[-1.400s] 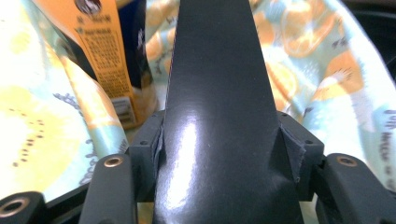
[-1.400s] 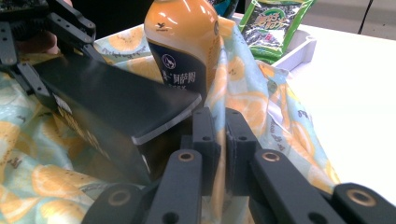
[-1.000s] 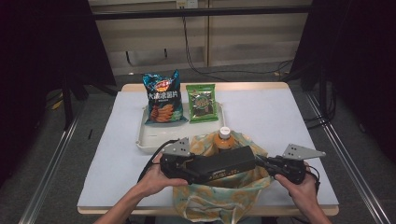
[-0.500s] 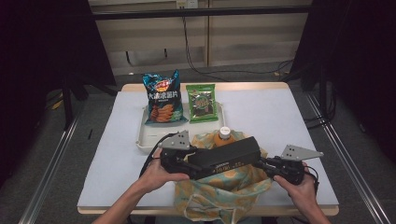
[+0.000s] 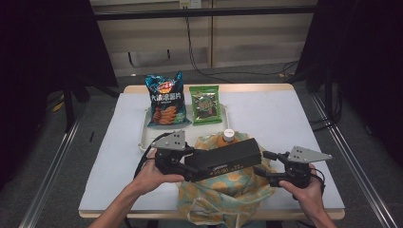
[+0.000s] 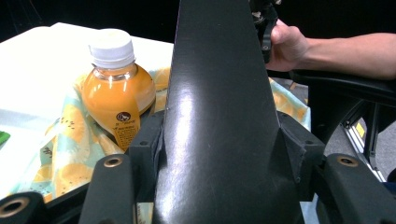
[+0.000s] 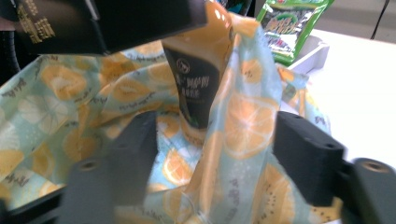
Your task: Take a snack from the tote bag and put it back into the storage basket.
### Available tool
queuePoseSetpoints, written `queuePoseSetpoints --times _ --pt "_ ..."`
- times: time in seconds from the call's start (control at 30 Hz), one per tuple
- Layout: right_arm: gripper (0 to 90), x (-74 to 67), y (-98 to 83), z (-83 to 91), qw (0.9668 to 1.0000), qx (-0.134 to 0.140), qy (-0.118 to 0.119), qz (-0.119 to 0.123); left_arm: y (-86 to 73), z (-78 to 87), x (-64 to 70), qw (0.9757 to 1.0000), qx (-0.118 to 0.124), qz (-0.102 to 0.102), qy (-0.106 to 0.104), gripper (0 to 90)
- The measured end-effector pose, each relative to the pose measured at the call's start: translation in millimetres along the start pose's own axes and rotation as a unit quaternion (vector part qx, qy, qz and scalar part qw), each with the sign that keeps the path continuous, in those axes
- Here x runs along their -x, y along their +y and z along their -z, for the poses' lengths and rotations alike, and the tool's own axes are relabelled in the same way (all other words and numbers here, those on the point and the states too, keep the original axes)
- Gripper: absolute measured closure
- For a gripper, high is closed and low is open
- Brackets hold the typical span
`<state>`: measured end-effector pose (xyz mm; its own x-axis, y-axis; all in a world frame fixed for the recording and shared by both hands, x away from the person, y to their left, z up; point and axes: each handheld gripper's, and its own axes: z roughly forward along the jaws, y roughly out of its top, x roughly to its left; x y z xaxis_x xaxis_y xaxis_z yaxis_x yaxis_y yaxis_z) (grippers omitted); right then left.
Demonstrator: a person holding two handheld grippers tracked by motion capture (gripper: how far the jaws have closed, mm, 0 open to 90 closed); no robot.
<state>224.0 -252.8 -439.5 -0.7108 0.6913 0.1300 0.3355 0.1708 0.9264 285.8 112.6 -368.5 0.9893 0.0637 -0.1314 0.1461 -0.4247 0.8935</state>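
Note:
A long black box (image 5: 223, 159) hangs slanted over a fabric bag (image 5: 228, 190) printed with orange slices, at the table's near edge. My left gripper (image 5: 184, 165) is shut on the box's left end; in the left gripper view the box (image 6: 224, 116) sits clamped between the jaws of that gripper (image 6: 222, 154). An orange juice bottle (image 5: 229, 137) with a white cap stands upright inside the bag, just behind the box. My right gripper (image 5: 262, 164) is at the bag's right side. Its jaws (image 7: 219, 158) stand wide apart, with a fold of the bag (image 7: 247, 130) rising between them.
A white tray (image 5: 145, 137) behind the bag holds a blue chips bag (image 5: 165, 99) and a green snack packet (image 5: 205, 104), both upright. White cloth (image 5: 285, 118) covers the table. Cables trail from both grippers, and a black chair arm (image 6: 355, 88) is beside the table.
The left gripper has shifted the black box a little to the left over the bag. The bag's cloth has spread. The right gripper has hardly moved.

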Motion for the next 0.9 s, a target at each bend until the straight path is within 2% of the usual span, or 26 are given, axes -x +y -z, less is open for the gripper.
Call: queuePoseSetpoints --times 0.07,0.2,0.37,0.53,0.6,0.67,0.83,0.9 --pt "18.6 -1.7 0.6 1.0 0.9999 0.009 -0.008 0.0 -0.7 4.2 -0.1 1.0 -0.006 -0.002 0.005 43.2" --pt "7.3 -7.1 0.9 3.8 0.9995 0.024 -0.022 0.003 -8.2 13.1 -0.5 0.9999 -0.002 0.007 0.01 43.2" --pt "1.9 -12.7 -1.2 3.1 0.9997 0.021 -0.016 0.0 -11.1 27.6 -6.6 0.9997 0.004 0.013 0.019 43.2" --pt "0.0 -19.7 -1.3 1.2 0.9996 0.023 -0.007 0.011 -13.9 36.6 -11.9 0.9996 0.002 0.015 0.025 43.2" --pt "0.0 -21.8 -1.6 2.1 0.9995 0.03 -0.013 -0.002 -14.2 39.1 -13.3 0.9997 0.0 0.013 0.022 43.2" --pt "0.0 -22.7 -2.7 3.4 0.9993 0.036 -0.011 0.001 -14.2 42.4 -13.1 0.9995 0.001 0.014 0.026 43.2" --pt "1.2 -27.9 -7.7 12.3 0.9983 0.046 -0.037 -0.001 -13.1 50.1 -17.4 0.9994 0.006 0.014 0.031 43.2" --pt "1.2 -27.1 -8.9 14.6 0.998 0.05 -0.038 -0.006 -13.2 53.0 -19.1 0.9995 0.007 0.011 0.028 43.2"
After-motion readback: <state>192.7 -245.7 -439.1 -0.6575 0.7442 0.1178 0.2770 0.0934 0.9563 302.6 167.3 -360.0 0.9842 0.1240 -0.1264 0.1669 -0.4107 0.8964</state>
